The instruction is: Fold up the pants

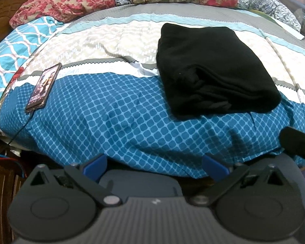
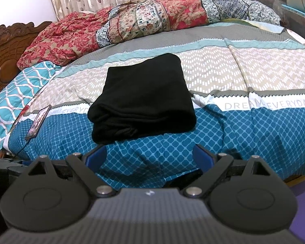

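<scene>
The black pants (image 1: 213, 69) lie folded into a thick rectangular bundle on the bed's patterned cover (image 1: 116, 118); they also show in the right wrist view (image 2: 144, 99). My left gripper (image 1: 154, 166) is open and empty, held back from the bed's front edge, with the pants ahead and to the right. My right gripper (image 2: 150, 158) is open and empty, just in front of the bundle's near edge and apart from it. The right gripper's body (image 1: 299, 144) shows at the right edge of the left wrist view.
A phone (image 1: 43, 87) with a cable lies on the cover at the left, also seen in the right wrist view (image 2: 37, 122). A crumpled floral quilt (image 2: 132, 22) lies along the far side. A carved wooden headboard (image 2: 6, 50) stands at the left.
</scene>
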`<move>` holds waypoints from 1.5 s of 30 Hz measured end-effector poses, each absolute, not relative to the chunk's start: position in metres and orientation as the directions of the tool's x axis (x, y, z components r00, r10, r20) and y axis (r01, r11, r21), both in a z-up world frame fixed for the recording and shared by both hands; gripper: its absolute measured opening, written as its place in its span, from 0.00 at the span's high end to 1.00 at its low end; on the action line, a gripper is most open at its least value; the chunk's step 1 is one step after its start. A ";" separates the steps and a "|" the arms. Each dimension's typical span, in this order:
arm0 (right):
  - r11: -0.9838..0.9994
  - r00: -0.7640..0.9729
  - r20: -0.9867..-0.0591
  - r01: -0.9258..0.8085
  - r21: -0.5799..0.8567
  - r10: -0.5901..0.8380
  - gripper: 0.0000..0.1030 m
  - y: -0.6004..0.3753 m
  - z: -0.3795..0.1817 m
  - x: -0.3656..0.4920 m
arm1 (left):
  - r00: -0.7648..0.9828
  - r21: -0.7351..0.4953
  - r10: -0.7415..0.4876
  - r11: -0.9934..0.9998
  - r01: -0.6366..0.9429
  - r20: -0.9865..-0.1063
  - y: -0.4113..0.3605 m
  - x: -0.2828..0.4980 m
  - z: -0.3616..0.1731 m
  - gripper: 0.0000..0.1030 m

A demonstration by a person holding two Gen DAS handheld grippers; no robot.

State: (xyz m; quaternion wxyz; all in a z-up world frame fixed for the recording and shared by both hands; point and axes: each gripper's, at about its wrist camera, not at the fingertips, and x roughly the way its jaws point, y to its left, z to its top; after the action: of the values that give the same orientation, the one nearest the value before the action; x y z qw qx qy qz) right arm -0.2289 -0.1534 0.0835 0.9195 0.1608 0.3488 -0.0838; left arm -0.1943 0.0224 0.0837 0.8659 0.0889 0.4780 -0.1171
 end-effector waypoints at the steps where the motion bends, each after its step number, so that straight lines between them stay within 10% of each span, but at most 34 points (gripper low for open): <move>1: 0.936 0.746 -0.665 0.265 0.233 -0.045 0.10 -0.153 0.084 -0.229 | 0.519 0.045 -0.115 0.958 0.285 -0.847 0.023 -0.194 0.084 0.00; 45: 0.937 0.762 -0.646 0.257 0.237 -0.046 0.10 -0.170 0.090 -0.211 | 0.496 0.066 -0.070 0.966 0.251 -0.865 0.024 -0.166 0.070 0.00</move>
State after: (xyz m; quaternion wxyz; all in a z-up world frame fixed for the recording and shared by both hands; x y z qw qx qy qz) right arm -0.2114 -0.1699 0.0904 0.9252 0.1578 0.3354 -0.0818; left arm -0.1664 0.0240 0.0701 0.8601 0.0917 0.4931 -0.0931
